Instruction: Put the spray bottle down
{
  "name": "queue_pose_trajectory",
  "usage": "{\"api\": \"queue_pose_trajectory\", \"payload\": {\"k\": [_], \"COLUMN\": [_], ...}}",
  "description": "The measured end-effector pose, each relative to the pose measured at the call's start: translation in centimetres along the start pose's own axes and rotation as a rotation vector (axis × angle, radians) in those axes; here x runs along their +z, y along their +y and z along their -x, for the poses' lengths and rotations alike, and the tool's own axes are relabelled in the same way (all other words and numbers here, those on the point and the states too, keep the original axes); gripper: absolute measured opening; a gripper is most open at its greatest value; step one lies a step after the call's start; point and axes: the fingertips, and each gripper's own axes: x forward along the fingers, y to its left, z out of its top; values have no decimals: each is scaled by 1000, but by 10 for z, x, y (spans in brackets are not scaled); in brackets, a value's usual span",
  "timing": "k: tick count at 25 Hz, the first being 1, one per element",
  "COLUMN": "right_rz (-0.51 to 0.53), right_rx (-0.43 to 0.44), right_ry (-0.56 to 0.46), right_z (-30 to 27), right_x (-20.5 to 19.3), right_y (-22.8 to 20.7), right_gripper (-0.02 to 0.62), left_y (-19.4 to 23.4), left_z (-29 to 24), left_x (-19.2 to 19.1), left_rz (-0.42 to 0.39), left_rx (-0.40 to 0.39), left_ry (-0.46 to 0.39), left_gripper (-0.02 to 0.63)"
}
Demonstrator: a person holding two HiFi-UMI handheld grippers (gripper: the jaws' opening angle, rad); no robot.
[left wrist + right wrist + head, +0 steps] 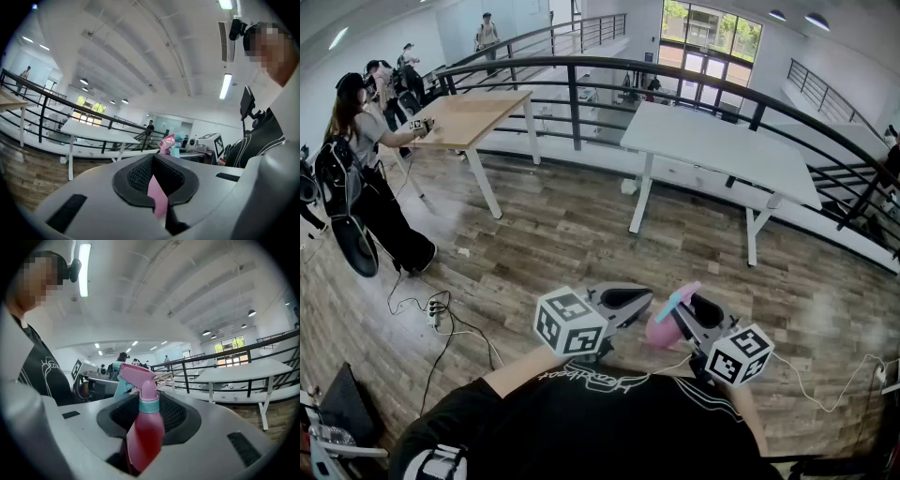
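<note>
Head view first: two grippers sit low in front of the person's black shirt, one marker cube on each. The left gripper [639, 298] points across at the right gripper [698, 305]. There's just one spray bottle [664, 328], pink with a pale blue trigger, and it's in the right one's fingers, up in the air over the wood floor [581, 234] and not resting on anything. Further out are two surfaces, a wooden surface [478, 112] and a white surface [722, 150], both well apart from the bottle, with a curved black railing [675, 80] behind them. Three people are bunched at the wooden one's left end and one more is up on the walkway.

Left gripper view: the left gripper [152, 159] has its fingers pressed together with nothing pinched. A pink sliver shows through the slit, and I think that's just the spray bottle [168, 143] beyond, whose head pokes up past the tips.

Right gripper view: the right gripper [149, 397] has its fingers pinching the spray bottle [143, 437] by the body, one finger on each side. The bottle stands roughly upright, with the blue collar and sprayer head sticking up above the fingers.
</note>
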Motion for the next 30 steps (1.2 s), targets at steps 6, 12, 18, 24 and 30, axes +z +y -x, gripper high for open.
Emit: {"api": "queue_pose_trajectory", "payload": {"k": [6, 12, 18, 24, 30], "right_rz": [2, 33, 0, -12, -8], "right_rx": [-14, -35, -35, -35, -40], "right_ry": [-6, 1, -8, 6, 2], "right_z": [15, 20, 17, -1, -29], "right_x": [1, -1, -3, -6, -2], "right_y": [-13, -21, -33, -52, -83], "right_gripper": [135, 137, 137, 136, 135], "left_y": [-9, -12, -2, 24, 67], "left_z": [-17, -24, -26, -29, -47], "left_x": [2, 4, 2, 0, 8], "left_rz": [-2, -11, 0, 37, 53], "left_rx": [-10, -8, 7, 29, 36], "left_ry": [7, 13, 25, 23, 21], "left_gripper": [3, 3, 3, 3, 3]}}
